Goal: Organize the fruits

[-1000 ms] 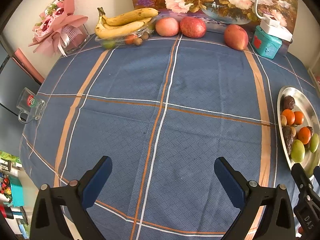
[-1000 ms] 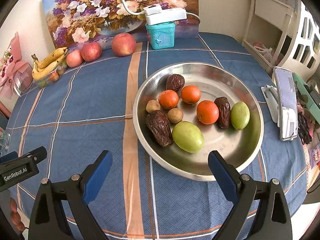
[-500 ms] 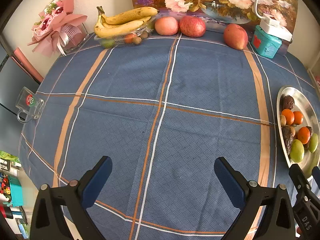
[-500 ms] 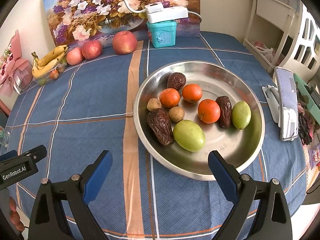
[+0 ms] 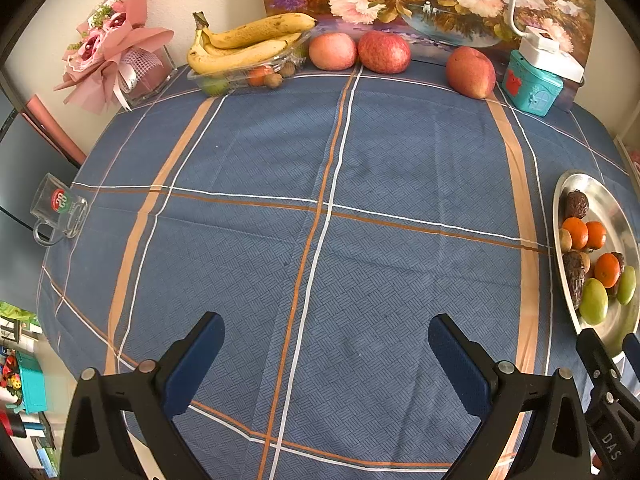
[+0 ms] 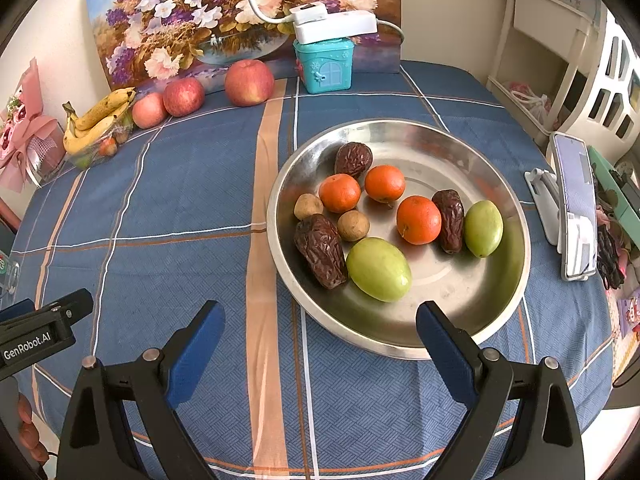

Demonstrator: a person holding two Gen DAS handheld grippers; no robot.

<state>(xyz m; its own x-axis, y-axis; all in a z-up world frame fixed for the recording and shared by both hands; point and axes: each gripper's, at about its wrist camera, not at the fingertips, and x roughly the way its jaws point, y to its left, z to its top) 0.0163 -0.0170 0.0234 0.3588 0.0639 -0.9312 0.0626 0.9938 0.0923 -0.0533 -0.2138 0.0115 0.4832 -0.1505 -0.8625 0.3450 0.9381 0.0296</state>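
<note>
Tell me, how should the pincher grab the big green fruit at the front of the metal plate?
Probably from above with the right gripper, closing across the narrow middle of the big green fruit. It lies on its side, egg-shaped, with a date touching its left end, so lengthwise has little room.

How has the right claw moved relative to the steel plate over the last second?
Yes, slightly: the right claw edged forward; the steel plate sits a little lower in its view.

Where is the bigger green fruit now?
In the right wrist view, the bigger green fruit lies at the near side of the steel plate, touching the large dark date on its left.
</note>
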